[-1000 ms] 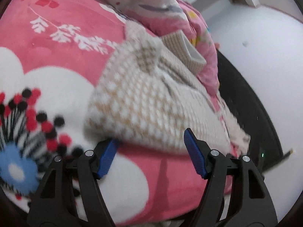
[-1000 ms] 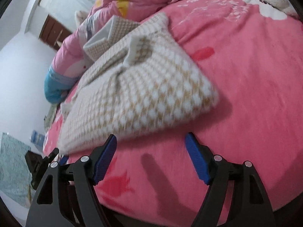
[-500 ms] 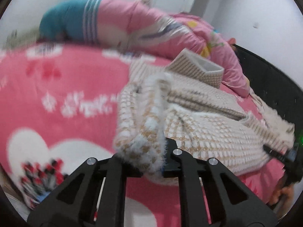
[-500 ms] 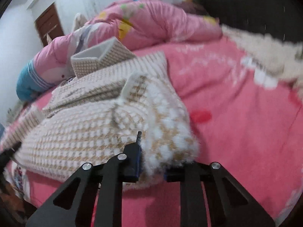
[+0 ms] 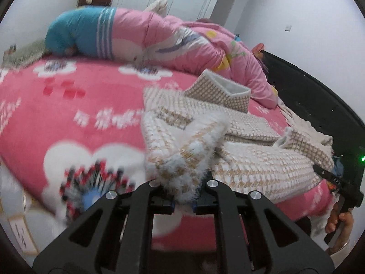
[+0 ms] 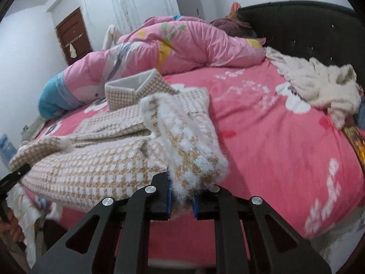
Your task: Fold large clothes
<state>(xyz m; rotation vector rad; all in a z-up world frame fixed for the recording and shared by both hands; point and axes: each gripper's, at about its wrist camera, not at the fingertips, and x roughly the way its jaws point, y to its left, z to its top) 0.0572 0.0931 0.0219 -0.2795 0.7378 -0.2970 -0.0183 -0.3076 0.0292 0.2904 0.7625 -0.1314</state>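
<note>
A beige-and-white houndstooth knit coat (image 5: 251,166) (image 6: 91,169) lies on the pink flowered bed cover (image 5: 68,114) (image 6: 273,137), its collar standing up at the far end. My left gripper (image 5: 183,202) is shut on the fuzzy near-left corner of its hem, lifted off the bed. My right gripper (image 6: 181,202) has the other near corner between its blue pads; its jaws are still closing and press on the fabric. Each wrist view shows the other gripper at the hem's far end: the right one (image 5: 337,182) held by a hand, the left one (image 6: 13,178).
A rolled pink quilt (image 5: 159,36) (image 6: 182,41) lies across the far side of the bed. A black headboard (image 5: 308,96) (image 6: 308,22) borders one side. A crumpled cream fluffy garment (image 6: 319,84) sits near it. A white wardrobe and a brown door stand behind.
Both grippers went from wide open at the coat's near hem to shut on its two corners. Both have since risen, lifting the hem off the bed.
</note>
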